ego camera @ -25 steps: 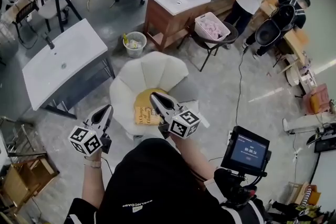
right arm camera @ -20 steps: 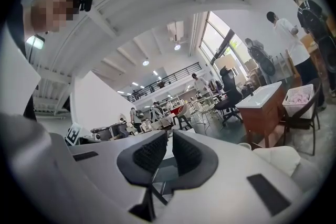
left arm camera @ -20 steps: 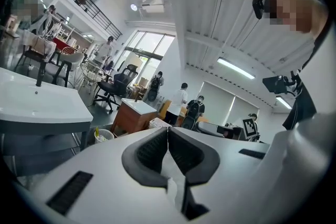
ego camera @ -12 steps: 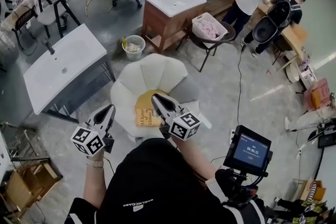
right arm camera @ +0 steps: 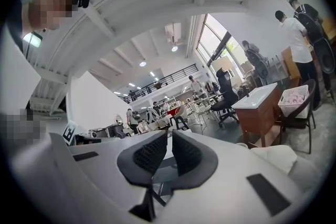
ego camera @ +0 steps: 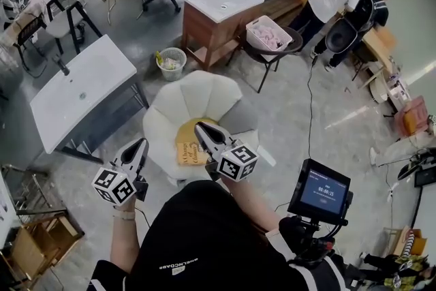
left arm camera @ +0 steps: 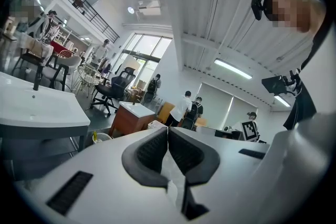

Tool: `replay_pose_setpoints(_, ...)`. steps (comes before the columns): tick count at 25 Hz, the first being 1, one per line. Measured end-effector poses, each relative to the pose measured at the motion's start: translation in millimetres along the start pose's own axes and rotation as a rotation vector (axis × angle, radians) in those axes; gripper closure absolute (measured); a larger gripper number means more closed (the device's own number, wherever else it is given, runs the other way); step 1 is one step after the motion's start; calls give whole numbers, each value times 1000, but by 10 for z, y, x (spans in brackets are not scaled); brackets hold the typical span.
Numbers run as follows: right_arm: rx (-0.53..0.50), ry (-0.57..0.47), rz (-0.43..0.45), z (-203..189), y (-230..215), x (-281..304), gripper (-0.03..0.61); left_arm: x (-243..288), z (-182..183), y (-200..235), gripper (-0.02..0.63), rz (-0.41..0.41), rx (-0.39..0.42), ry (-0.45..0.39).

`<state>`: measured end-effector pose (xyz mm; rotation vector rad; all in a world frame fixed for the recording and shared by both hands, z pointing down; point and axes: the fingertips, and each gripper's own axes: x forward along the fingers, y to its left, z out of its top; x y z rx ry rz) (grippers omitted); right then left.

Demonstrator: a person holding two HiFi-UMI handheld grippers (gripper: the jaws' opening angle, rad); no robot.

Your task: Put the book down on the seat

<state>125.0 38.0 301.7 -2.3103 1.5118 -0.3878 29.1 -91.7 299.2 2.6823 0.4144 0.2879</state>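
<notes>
Blurred timer digits on monitor

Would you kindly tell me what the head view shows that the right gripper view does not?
Only the head view shows the yellow book lying on the white chair. Only the right gripper view shows the upper-floor railing and ceiling lights. Both show the right tool, shut and empty, and the wooden washstand.
</notes>
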Motion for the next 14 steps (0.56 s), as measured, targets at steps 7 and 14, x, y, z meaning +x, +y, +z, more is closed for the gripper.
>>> replay_pose_setpoints(7,3,8,-9,-19,18,46,529,9,9,28,597,-7,-2,9)
replay_pose_setpoints(14,15,4,-20,4,9,76,529,5,48,64,598,-7,-5,12)
